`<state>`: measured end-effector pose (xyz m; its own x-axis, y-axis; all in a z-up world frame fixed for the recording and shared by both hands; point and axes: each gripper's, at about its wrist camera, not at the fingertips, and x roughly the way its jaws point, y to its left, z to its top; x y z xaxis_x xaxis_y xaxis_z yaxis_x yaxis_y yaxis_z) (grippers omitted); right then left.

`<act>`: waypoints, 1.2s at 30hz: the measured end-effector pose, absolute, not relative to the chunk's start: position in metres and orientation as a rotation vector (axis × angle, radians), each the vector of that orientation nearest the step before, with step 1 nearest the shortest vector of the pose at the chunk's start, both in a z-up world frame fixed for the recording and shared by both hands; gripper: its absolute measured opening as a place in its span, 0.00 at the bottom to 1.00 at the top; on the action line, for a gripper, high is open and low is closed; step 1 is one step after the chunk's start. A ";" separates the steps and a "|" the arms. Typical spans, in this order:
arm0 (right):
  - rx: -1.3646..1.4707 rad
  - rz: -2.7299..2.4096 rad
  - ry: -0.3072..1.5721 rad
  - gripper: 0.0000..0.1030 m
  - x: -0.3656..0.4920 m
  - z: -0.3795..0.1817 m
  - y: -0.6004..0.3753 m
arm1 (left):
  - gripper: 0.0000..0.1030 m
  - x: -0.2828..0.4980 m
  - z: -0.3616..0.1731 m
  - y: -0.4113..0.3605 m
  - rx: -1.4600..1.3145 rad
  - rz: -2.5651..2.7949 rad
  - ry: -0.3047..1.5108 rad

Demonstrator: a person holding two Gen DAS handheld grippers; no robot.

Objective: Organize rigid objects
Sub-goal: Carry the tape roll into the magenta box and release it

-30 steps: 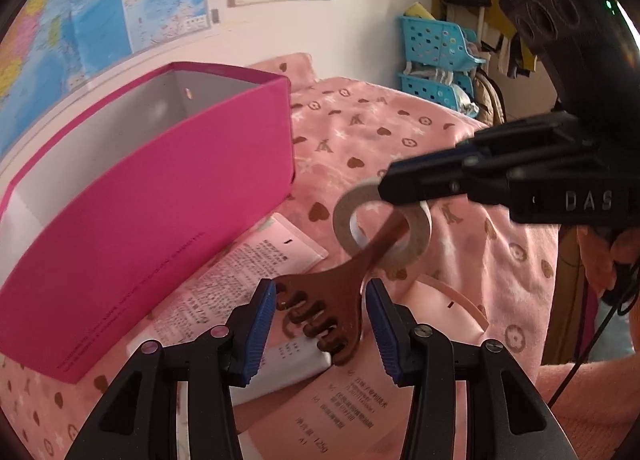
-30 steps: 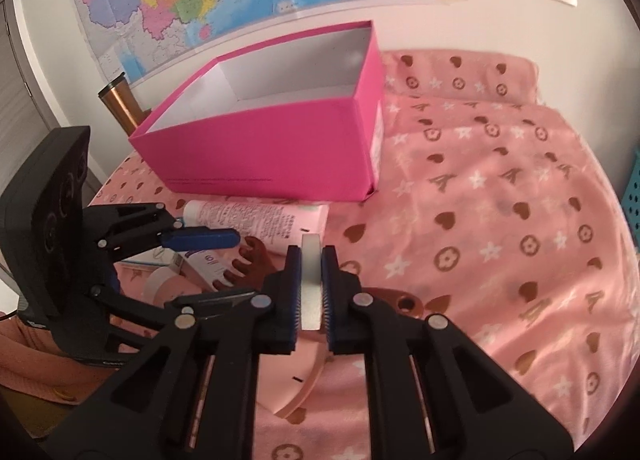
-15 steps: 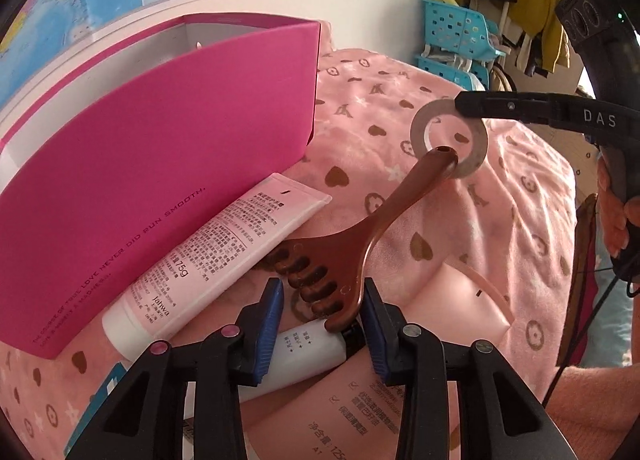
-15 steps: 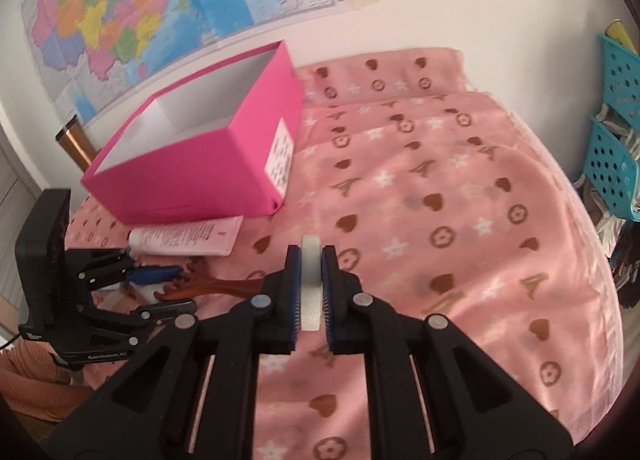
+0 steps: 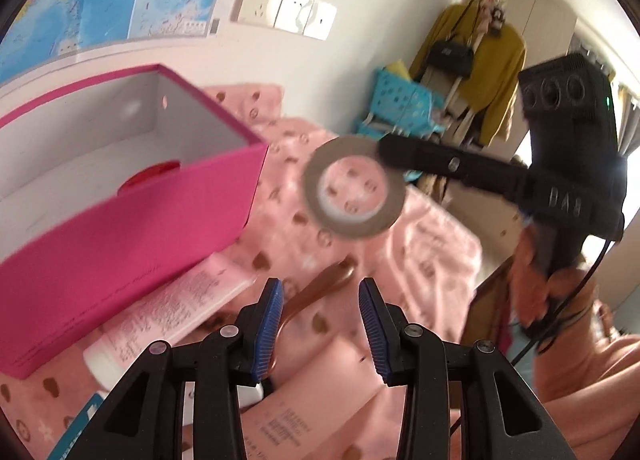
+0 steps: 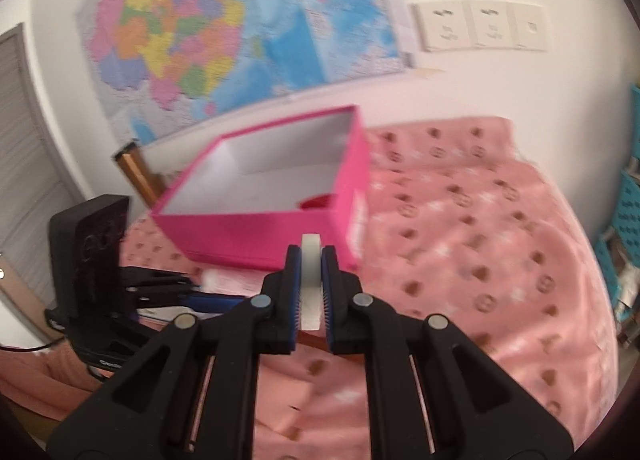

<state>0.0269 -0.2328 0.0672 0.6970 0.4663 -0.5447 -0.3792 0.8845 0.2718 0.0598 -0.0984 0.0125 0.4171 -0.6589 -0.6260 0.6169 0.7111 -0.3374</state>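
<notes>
My right gripper is shut on a grey-white tape roll and holds it edge-on in the air, just in front of the open pink box. The left wrist view shows that tape roll as a ring, off the box's right corner. My left gripper hovers over the bed with a gap between its pads. The brown comb-like scratcher shows its blurred handle there and runs down behind the left pad; the right pad touches nothing. A red item lies inside the box.
A pink-and-white tube lies against the box front, with a pink bottle and a blue card nearer me. A copper flask stands behind the box. Blue baskets stand past the bed. A hand holds the right gripper.
Both grippers rose and tilted upward. The tape roll went up to the level of the box rim. The left jaws narrowed around the scratcher's head, which now sits behind the left pad.
</notes>
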 end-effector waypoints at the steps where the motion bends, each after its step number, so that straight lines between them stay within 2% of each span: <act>1: 0.144 0.494 0.638 0.11 0.029 0.070 -0.228 | 0.39 0.062 0.017 -0.097 -0.073 -0.799 0.804; 18: 0.269 0.625 0.594 0.11 0.098 0.085 -0.193 | 0.39 0.113 0.060 -0.071 -0.106 -0.666 0.733; 33: 0.288 0.556 0.693 0.13 0.154 0.048 -0.184 | 0.39 0.152 0.046 -0.068 -0.060 -0.560 0.791; 34: 0.259 0.523 0.698 0.14 0.155 0.047 -0.182 | 0.39 0.152 0.044 -0.069 -0.051 -0.544 0.793; 36: 0.190 0.441 0.694 0.31 0.153 0.046 -0.180 | 0.39 0.150 0.042 -0.069 -0.040 -0.526 0.791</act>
